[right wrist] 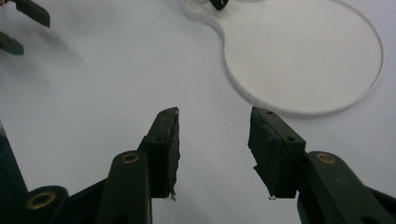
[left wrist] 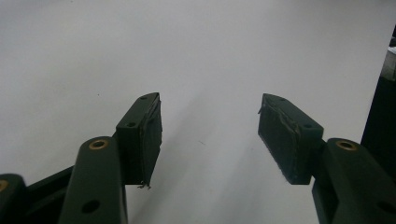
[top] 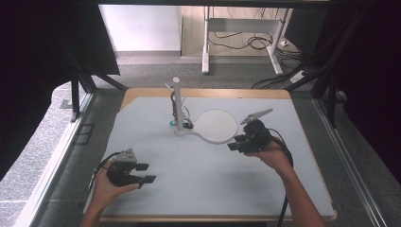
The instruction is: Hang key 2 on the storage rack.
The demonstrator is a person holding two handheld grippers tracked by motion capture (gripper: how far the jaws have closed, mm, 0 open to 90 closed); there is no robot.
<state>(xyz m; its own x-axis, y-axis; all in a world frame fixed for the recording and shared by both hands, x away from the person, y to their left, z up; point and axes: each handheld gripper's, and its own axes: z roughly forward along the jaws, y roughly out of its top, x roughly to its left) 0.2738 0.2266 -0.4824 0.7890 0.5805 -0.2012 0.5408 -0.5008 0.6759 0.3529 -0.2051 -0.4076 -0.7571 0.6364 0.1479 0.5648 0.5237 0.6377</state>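
1. Your left gripper (top: 142,172) sits at 7 o'clock on the white table (top: 189,179), jaws apart, holding nothing.
2. Your right gripper (top: 236,143) is at 3 o'clock, jaws apart and empty.
3. The round white plate (top: 215,125) lies just beside it, joined to a white post (top: 178,101).
4. Grey floor (top: 47,137) and cables (top: 246,42) lie around the table.

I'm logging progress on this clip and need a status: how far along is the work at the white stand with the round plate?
Done: some small things already hang on the stand's post. In hand: nothing; the left gripper rests open near the table's front edge, and the right gripper hovers open beside the round plate, nothing between its jaws. Left: I can't tell; the plate is bare, with no loose item on the table.
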